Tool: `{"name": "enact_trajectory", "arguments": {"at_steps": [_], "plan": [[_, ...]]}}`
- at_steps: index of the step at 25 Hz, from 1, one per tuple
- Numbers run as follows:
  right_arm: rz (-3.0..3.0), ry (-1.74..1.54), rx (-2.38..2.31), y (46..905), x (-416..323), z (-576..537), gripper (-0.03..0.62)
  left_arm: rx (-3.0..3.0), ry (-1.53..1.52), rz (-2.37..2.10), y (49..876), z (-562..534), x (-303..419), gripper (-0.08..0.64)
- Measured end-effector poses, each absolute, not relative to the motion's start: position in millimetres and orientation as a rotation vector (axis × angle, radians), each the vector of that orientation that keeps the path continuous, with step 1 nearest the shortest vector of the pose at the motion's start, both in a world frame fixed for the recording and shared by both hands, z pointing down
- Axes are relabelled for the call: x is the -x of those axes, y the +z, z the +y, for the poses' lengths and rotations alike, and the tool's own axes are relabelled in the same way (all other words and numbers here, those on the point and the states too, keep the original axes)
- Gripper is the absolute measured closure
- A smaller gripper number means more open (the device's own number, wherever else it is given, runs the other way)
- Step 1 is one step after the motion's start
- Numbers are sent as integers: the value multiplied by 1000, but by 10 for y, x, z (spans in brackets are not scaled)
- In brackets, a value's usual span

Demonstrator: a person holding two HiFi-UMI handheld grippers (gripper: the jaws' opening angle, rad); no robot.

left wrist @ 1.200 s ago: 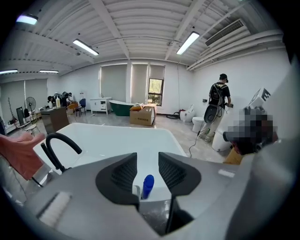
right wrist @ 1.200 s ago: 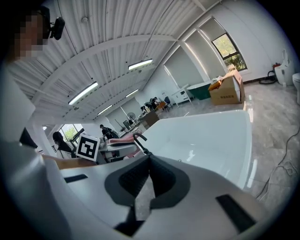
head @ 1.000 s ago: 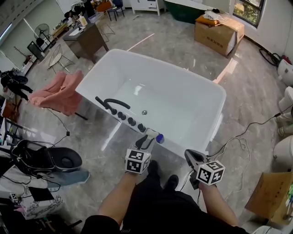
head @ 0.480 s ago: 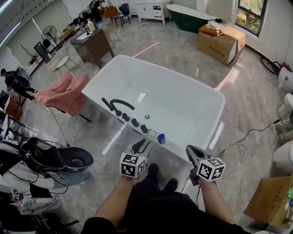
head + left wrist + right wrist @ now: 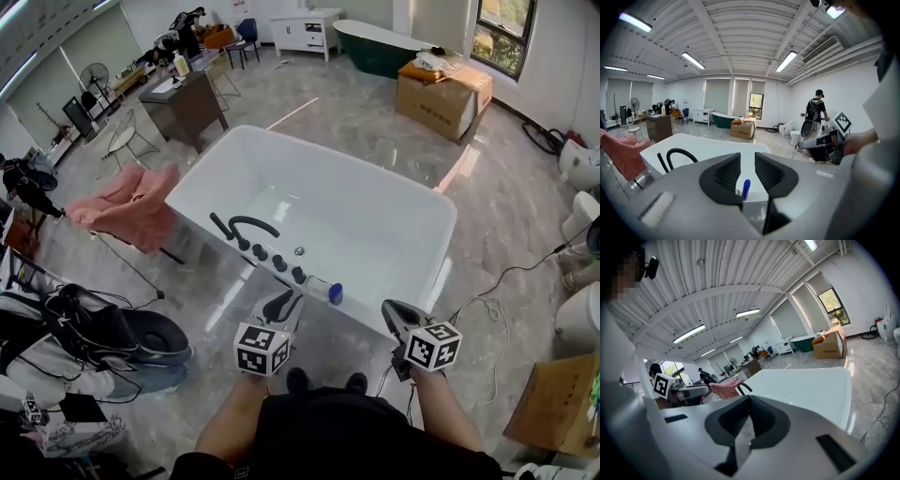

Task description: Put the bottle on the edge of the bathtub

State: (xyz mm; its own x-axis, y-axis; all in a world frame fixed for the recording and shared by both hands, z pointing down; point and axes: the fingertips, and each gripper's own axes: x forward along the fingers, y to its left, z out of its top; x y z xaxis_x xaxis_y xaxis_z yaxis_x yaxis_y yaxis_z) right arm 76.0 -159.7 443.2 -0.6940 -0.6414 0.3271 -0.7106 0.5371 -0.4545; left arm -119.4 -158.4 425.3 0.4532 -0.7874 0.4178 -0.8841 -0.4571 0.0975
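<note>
The bottle (image 5: 324, 292) seems to lie on its side on the near rim of the bathtub (image 5: 281, 137), at one o'clock from the left gripper (image 5: 287, 303). That gripper's jaws have just been closing but stand apart with nothing between them. The right gripper (image 5: 396, 322), at four o'clock from the bottle, has its jaws together.

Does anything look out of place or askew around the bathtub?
The bottle seems to lie on its side on the tub's near rim, beside the knobs, blue cap pointing right, rather than standing. No spill shows.
</note>
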Motion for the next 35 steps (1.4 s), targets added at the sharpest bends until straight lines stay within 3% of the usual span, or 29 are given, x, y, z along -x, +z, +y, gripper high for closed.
{"name": "enact_trajectory", "arguments": {"at_steps": [14, 23, 35], "plan": [[-2696, 573, -1099, 3728, 46, -1283, 581, -2654, 371, -1298, 3650, -1311, 1533, 457], [-2677, 439, -1184, 3424, -2, -1192, 581, -2731, 380, -1181, 3298, -1257, 1654, 459], [-2748, 116, -1298, 2835, -31, -1057, 583, -2636, 277, -1489, 2861, -1371, 2064, 536]]}}
